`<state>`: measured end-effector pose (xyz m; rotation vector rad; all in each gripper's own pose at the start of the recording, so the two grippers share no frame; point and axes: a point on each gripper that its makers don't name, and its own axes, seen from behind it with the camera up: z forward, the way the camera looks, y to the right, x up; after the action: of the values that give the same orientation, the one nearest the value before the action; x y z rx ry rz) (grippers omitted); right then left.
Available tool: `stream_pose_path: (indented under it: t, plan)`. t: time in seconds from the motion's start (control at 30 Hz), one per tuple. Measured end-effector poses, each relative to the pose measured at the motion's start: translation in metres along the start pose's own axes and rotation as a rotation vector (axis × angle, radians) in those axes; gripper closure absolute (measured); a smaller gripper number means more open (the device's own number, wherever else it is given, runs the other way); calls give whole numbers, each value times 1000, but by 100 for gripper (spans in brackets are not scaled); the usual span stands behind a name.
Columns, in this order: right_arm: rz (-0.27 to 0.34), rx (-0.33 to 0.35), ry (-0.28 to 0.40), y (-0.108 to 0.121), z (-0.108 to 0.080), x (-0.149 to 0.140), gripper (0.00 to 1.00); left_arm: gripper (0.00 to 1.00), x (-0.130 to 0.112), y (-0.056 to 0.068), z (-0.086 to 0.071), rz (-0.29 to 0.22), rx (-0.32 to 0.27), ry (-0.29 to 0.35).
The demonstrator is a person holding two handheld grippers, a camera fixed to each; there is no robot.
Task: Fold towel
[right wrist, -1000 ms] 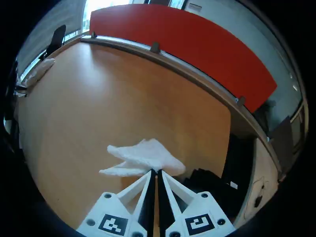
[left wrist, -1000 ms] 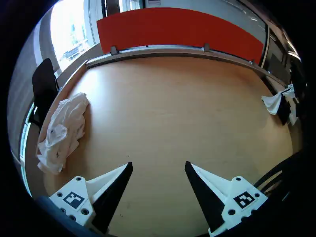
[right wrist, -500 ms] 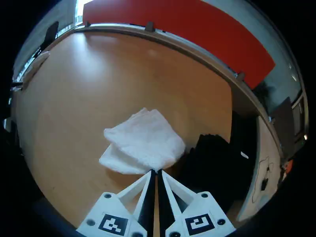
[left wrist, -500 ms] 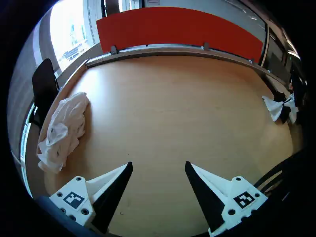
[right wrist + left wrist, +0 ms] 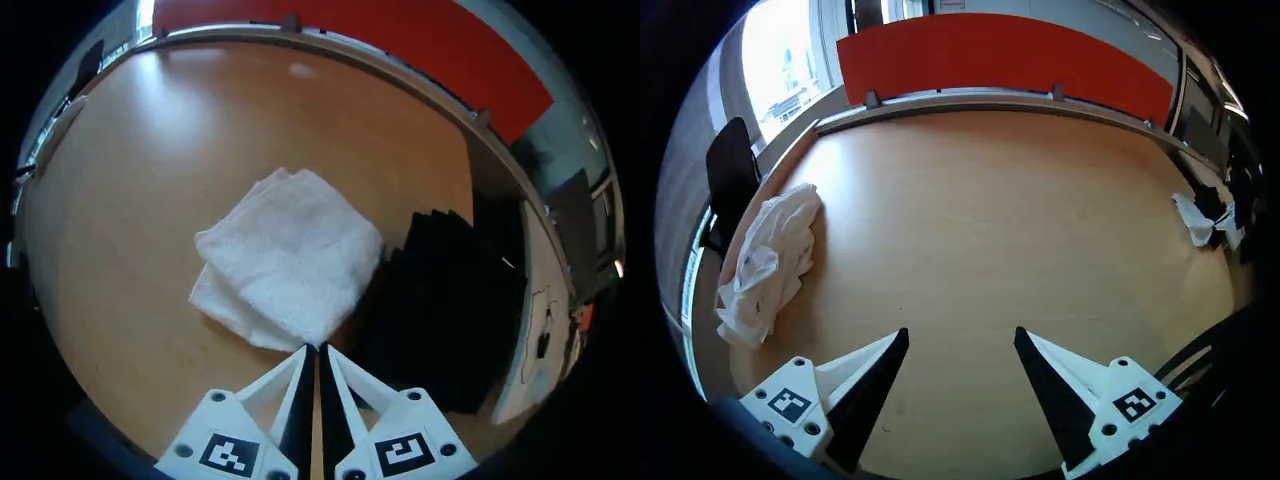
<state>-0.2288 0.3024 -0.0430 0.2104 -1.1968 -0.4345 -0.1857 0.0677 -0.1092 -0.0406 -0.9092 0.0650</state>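
— Where does the towel sit against the fingers?

— Take it from the left edge of the counter (image 5: 976, 208). A crumpled white cloth (image 5: 768, 256) lies there, well apart from the left gripper (image 5: 960, 330), whose fingers stand wide over bare wood. The towel (image 5: 1198, 226) shows far off at the counter's right edge.

— And up close?

— The right gripper (image 5: 318, 348) has its fingers narrow, pinched together on the towel's near corner. The folded square spreads out ahead of the tips and a little to their left. A black thing (image 5: 448, 304), which I cannot make out, lies just beside it on the right.

— What differs from a second ago?

— Then the towel hung bunched and nearly edge-on from the tips. Now it has opened out flat over the counter, with two layers showing at its left edge. The left fingers and the cloth have not shifted.
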Motion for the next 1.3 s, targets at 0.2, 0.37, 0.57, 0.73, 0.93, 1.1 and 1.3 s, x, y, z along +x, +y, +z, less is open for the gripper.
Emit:
stream_pose_path:
  t: [0.2,0.37,0.57,0.73,0.93,1.1,1.3]
  plan:
    - [26,-6,-24,0,6,-12,96,1,-1,0,-1,1,4,-2]
    - [43,-13,-45,0,10,-22,96,1,-4,0,-2,3,6,-6]
    - [68,-38,-74,3,16,-33,96,1,-5,0,-3,2,8,-10]
    - [89,-52,-87,6,19,-38,95,1,-6,-1,-3,6,10,-13]
    - [100,-63,-98,7,21,-42,94,2,-4,-1,-3,13,10,-11]
    - [110,-68,-100,7,20,-44,87,2,-4,0,-3,16,8,-10]
    - [115,-74,-94,7,18,-44,83,2,-5,1,-3,19,6,-10]
